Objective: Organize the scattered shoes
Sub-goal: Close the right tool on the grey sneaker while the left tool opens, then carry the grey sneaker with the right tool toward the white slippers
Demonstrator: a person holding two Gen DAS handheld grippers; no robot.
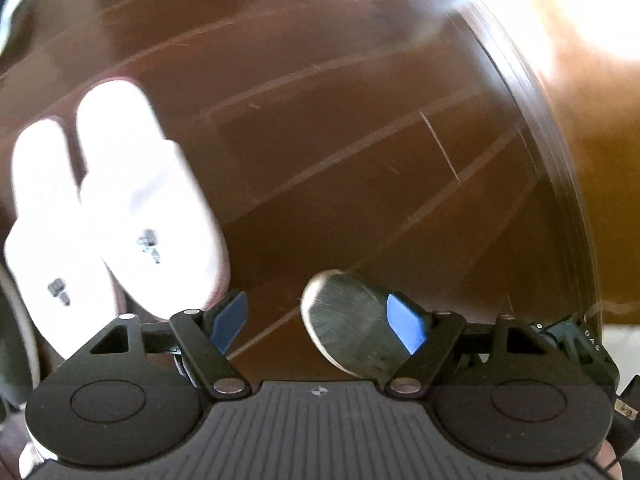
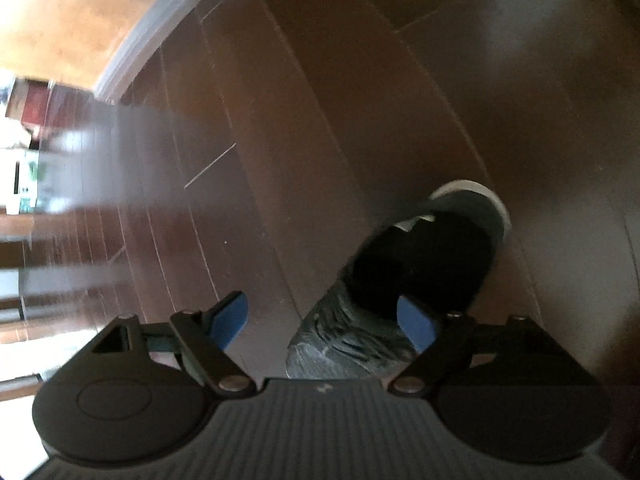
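Note:
Two white slippers lie side by side on the dark wooden floor in the left wrist view, each with a small dark logo. My left gripper is open and holds nothing; its left pad sits just right of the nearer slipper. A grey rounded shoe toe with a pale rim shows behind its right finger; I cannot tell if it is worn. In the right wrist view my right gripper is open and holds nothing. A dark sneaker with a pale sole, on a person's foot with a grey trouser leg, is behind its right finger.
An orange-brown wall with a dark baseboard curves down the right of the left wrist view. The right wrist view shows the same kind of wall with a pale baseboard at top left, and bright blurred furniture at the far left.

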